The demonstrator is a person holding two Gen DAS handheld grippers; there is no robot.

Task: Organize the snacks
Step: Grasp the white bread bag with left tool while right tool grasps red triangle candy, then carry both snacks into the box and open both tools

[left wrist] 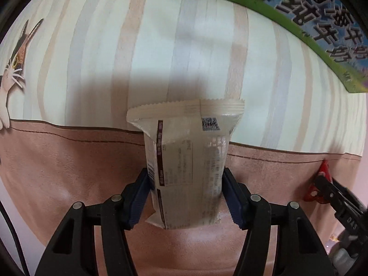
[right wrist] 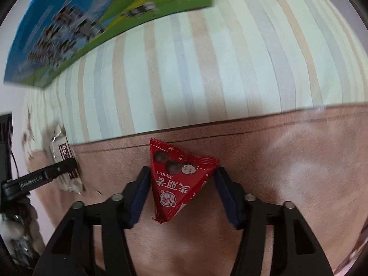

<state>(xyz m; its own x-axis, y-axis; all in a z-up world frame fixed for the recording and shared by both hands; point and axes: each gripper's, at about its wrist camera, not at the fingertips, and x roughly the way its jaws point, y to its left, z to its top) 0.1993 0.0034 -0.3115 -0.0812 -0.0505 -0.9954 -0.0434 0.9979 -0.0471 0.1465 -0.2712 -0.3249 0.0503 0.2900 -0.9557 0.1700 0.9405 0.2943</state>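
Note:
My left gripper (left wrist: pixel 186 179) is shut on a pale cream snack packet (left wrist: pixel 186 161), held upright above the pink cloth. My right gripper (right wrist: pixel 181 179) is shut on a red triangular chocolate packet (right wrist: pixel 177 184), its tip pointing towards me. In the left wrist view the right gripper's finger (left wrist: pixel 331 191) and the red packet (left wrist: pixel 318 188) show at the far right. In the right wrist view the left gripper's finger (right wrist: pixel 46 172) and the cream packet (right wrist: pixel 64 161) show at the far left.
A blue and green milk carton box stands at the back (left wrist: pixel 299 11), also in the right wrist view (right wrist: pixel 92 23). The surface is a striped cloth (left wrist: pixel 161 57) with a pink suede border (left wrist: pixel 69 172). A cat picture (left wrist: pixel 13 69) is at the left.

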